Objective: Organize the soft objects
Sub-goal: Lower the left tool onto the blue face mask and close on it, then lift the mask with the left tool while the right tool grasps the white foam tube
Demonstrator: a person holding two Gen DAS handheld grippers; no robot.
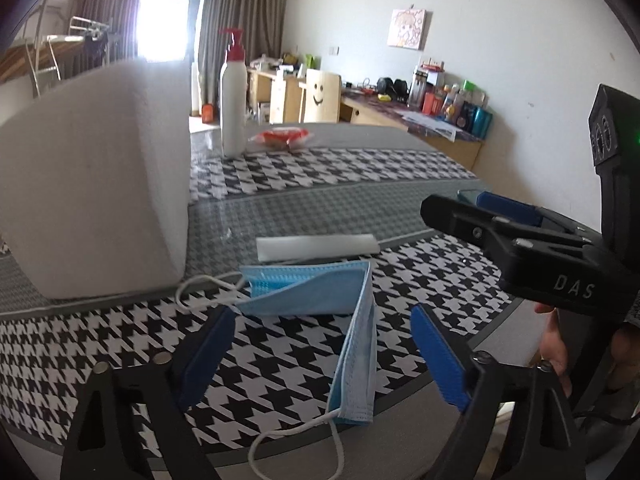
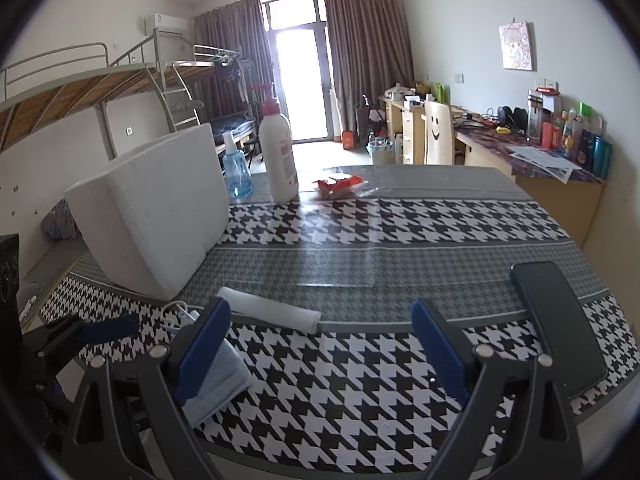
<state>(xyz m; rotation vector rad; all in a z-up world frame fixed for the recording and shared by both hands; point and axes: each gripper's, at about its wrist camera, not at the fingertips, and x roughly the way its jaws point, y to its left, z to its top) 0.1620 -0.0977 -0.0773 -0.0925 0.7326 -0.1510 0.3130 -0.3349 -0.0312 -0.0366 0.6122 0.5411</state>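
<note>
My left gripper (image 1: 320,360) stands spread, its blue pads either side of the blue face mask (image 1: 352,344) but not pressing on it; the mask lies folded into an L on the houndstooth table (image 1: 280,368), its near strip running toward me between the fingers, its far strip lying crosswise near the white foam box (image 1: 100,184). I judge the step to be picking up the mask, so I would lower until the pads bracket the near strip, close on the layered fabric rather than the ear loop (image 1: 296,440), and lift gently so the fold does not drag. My right gripper (image 2: 320,356) is also spread and empty over bare cloth, the mask (image 2: 220,384) just left of its left finger. That finger hides much of the mask, the box cuts off the far loop, and I cannot tell what the flat white strip (image 1: 316,246) beyond the mask is.
</note>
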